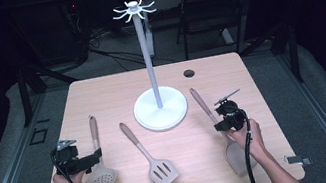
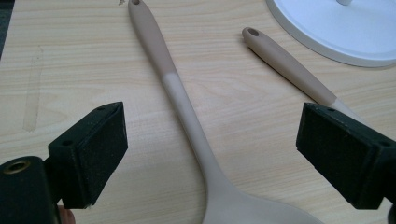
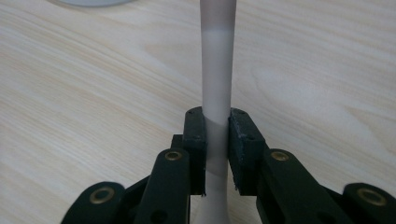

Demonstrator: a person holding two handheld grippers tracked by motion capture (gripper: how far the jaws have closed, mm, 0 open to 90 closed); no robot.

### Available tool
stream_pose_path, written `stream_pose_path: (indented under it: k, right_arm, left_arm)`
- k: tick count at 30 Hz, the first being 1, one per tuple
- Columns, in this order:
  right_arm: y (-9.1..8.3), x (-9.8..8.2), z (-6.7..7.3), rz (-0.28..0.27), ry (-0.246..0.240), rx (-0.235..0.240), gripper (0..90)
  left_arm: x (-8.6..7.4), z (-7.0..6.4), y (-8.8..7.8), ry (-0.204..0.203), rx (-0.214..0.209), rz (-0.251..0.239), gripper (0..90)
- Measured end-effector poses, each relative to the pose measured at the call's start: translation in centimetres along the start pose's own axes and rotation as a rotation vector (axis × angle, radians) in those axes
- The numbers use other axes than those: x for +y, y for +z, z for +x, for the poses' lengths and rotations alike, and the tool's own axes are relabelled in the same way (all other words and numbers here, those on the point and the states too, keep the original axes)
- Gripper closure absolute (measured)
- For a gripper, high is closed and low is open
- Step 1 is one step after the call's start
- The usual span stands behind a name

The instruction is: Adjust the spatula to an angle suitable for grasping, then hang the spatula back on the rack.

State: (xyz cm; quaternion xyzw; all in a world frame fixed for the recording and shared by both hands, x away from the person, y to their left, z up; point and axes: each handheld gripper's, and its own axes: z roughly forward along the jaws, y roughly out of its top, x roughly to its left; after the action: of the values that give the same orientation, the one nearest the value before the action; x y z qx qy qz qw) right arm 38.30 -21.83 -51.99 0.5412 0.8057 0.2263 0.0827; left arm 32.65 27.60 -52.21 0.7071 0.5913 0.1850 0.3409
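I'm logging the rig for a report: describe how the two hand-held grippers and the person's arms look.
Both grippers, left gripper and right gripper, are black, with brass-coloured pivot screws and block-shaped dark pads. A black cable trails from each. The right one carries a grey three-cornered plate. The forearms are bare; no sleeves are visible.

The left gripper (image 1: 97,156), held low in the left hand (image 1: 68,182), gapes wide, while the right gripper (image 1: 218,123), in the right hand (image 1: 250,134), is clamped tight.

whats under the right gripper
The right gripper is shut on a spatula's handle, wooden table beneath. The hand partly covers the blade.
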Motion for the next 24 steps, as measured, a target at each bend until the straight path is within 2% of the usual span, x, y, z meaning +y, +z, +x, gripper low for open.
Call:
stream_pose_path:
  k: [3, 4, 5, 6, 7, 9, 10, 12, 18, 20, 24]
  right_arm:
    - [-0.9, 0.1, 0.5, -0.035, -0.032, -0.005, 78.8]
    - [-1.1, 0.1, 0.6, -0.048, -0.04, 0.007, 78.8]
    - [-1.6, 0.1, 0.8, -0.05, -0.061, -0.012, 78.7]
    - [-1.6, 0.1, 1.0, -0.08, -0.052, 0.007, 78.8]
    - [-1.9, 0.1, 1.1, -0.077, -0.066, -0.009, 78.8]
    - [-2.2, 0.0, 1.4, -0.111, -0.078, 0.012, 78.7]
    - [-2.6, 0.1, 1.4, -0.088, -0.102, -0.013, 78.8]
    - [-2.7, 0.0, 1.9, -0.13, -0.098, 0.014, 78.8]
    - [-3.5, 0.0, 3.1, -0.176, -0.138, 0.027, 78.8]
    - [-3.9, 0.1, 3.7, -0.18, -0.165, 0.03, 78.8]
    - [-4.2, 0.1, 4.2, -0.2, -0.186, 0.038, 78.8]
  left_arm:
    - [0.0, 0.0, 0.0, 0.006, -0.004, 0.0, 8.9]
    - [0.0, 0.0, 0.0, 0.013, -0.008, -0.002, 8.9]
    - [0.0, 0.0, 0.0, 0.016, -0.008, -0.004, 8.9]
    - [0.0, 0.0, -0.1, 0.018, -0.008, -0.008, 8.9]
    - [0.0, 0.0, -0.1, 0.018, -0.014, -0.01, 8.8]
    - [0.0, -0.1, -0.2, 0.016, -0.018, -0.019, 8.6]
    - [0.1, -0.1, -0.3, 0.016, -0.02, -0.024, 8.5]
    - [0.1, -0.3, -0.4, 0.018, -0.025, -0.027, 8.2]
    - [0.5, -0.7, -0.8, 0.034, -0.034, -0.05, 7.7]
    - [0.7, -1.0, -1.1, 0.041, -0.047, -0.066, 7.7]
    - [1.3, -1.6, -1.6, 0.065, -0.073, -0.091, 7.7]
